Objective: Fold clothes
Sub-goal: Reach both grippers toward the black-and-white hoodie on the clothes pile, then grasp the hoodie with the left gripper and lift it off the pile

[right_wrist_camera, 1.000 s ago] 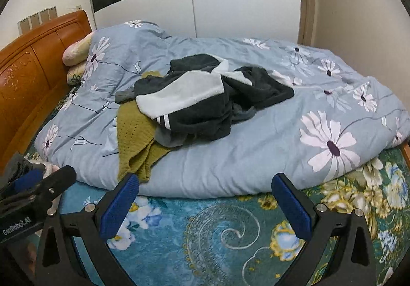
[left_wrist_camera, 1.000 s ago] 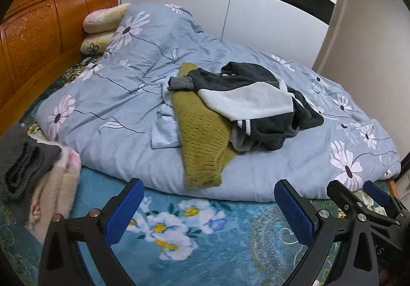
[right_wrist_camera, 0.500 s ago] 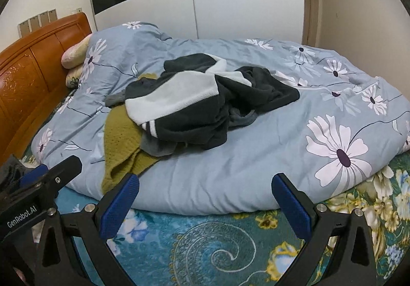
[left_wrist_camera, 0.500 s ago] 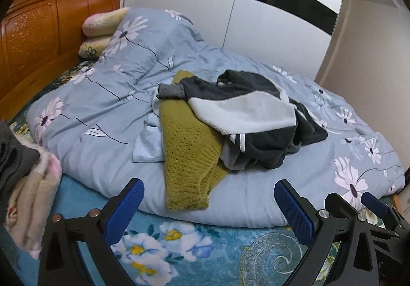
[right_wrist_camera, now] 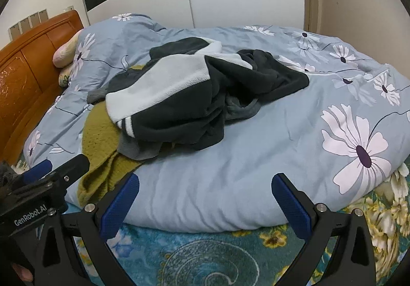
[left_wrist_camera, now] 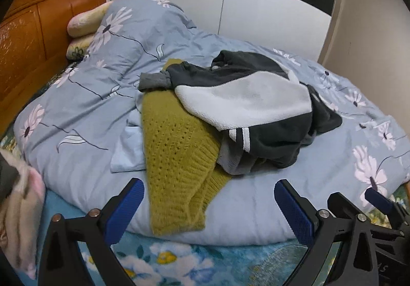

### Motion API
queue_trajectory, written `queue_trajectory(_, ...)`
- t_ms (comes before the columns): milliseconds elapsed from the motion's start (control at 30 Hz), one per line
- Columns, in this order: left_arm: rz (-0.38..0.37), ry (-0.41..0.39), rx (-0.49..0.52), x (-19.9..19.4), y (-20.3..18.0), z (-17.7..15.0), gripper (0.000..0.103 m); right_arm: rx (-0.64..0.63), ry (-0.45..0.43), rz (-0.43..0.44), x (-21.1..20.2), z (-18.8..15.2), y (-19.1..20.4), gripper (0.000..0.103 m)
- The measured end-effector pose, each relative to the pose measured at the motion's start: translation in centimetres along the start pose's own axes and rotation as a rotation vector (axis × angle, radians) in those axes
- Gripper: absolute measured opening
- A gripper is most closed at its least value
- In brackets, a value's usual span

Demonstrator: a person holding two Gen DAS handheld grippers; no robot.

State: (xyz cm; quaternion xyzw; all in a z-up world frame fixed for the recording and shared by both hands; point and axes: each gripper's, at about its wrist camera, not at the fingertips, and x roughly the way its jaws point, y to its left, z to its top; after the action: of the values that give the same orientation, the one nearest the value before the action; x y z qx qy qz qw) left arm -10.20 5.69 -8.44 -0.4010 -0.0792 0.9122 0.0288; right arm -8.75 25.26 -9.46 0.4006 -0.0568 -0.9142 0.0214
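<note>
While both my left gripper [left_wrist_camera: 208, 205] and right gripper [right_wrist_camera: 205, 200] hang with jaws spread wide and nothing in them, the dark fleece jacket [left_wrist_camera: 256, 109] lies crumpled over the mustard knit sweater [left_wrist_camera: 176, 157] on the floral duvet [right_wrist_camera: 256, 170].

Bare duvet [right_wrist_camera: 230, 157] before heaped clothes [right_wrist_camera: 184, 106]

My left wrist camera looks from the bed edge toward the headboard [left_wrist_camera: 38, 37]. My right one faces the same way from further right. Both share the clothes pile [left_wrist_camera: 230, 106] and duvet [right_wrist_camera: 230, 183].
</note>
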Motion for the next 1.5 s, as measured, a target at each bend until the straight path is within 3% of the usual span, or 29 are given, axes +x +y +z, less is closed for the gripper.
queue_trajectory(267,-0.017,0.057,-0.085,3.7,0.2,0.3,0.103,-0.014,0.024,0.002,2.7,0.3,-0.6,0.103)
queue_trajectory(833,-0.072,0.065,-0.081,7.9,-0.5,1.9,0.098,-0.004,0.052,0.007,6.9,0.7,-1.2,0.103)
queue_trajectory(1233,-0.045,0.05,-0.074,10.2,-1.1,3.7,0.097,0.016,0.069,0.0,7.5,1.2,-2.0,0.103)
queue_trajectory(1400,-0.015,0.044,-0.05,10.7,-1.9,4.8,0.084,0.018,0.083,-0.018,7.0,0.7,-2.9,0.103)
queue_trajectory(1500,-0.01,0.057,-0.046,10.8,-2.8,5.4,0.064,0.036,0.087,-0.028,6.3,0.4,-3.7,0.103)
